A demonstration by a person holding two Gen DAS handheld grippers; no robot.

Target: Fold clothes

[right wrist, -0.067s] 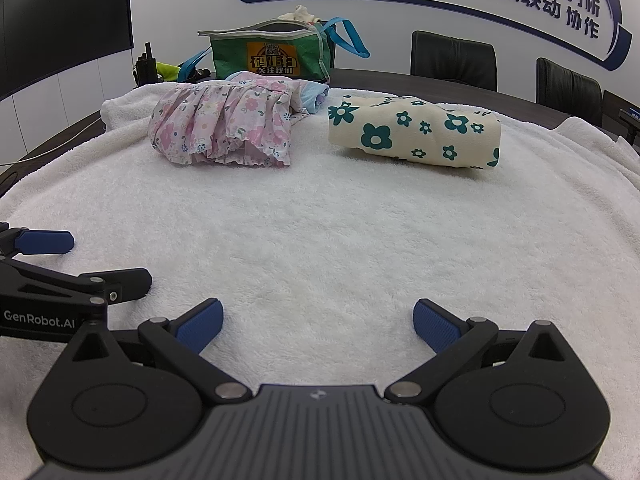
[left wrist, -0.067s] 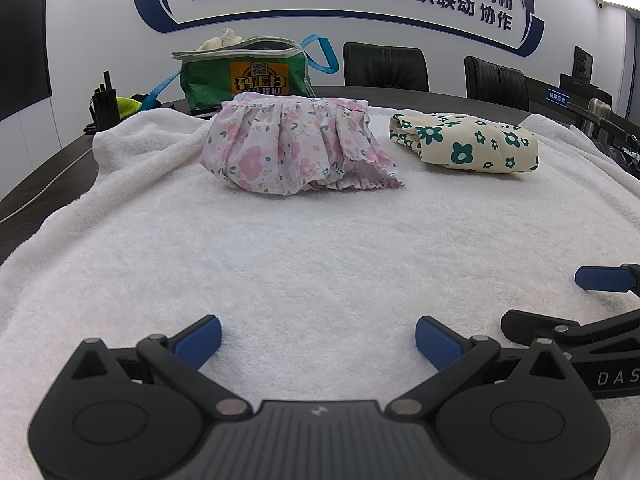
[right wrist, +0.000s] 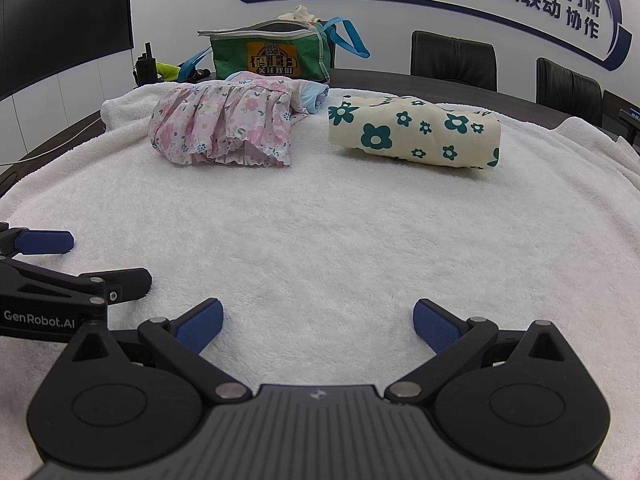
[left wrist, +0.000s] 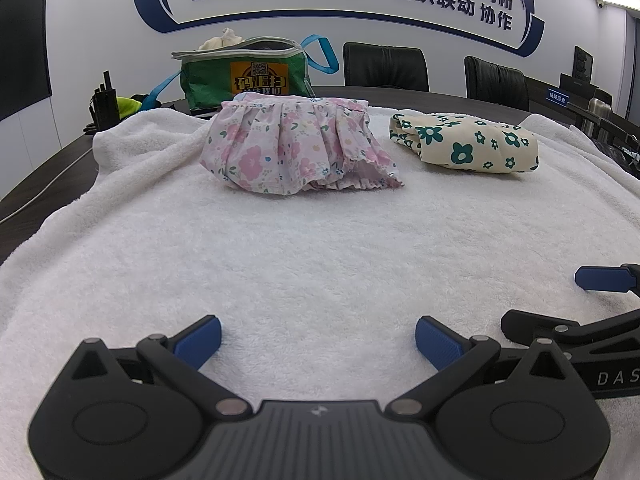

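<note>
Nothing has visibly moved since the earlier frame: left claw (left wrist: 318, 340) and right claw (right wrist: 316, 324) hover side by side, both wide and empty, over the white towel (left wrist: 320, 248) covering the surface. Beyond them, well apart, lie the pink floral dress (left wrist: 296, 148) and cream green-flowered garment (right wrist: 416, 136), both seemingly folded; little appears left.

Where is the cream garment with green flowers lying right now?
The cream garment lies on the far right of the white towel, right of the pink floral dress, apart from it.
</note>
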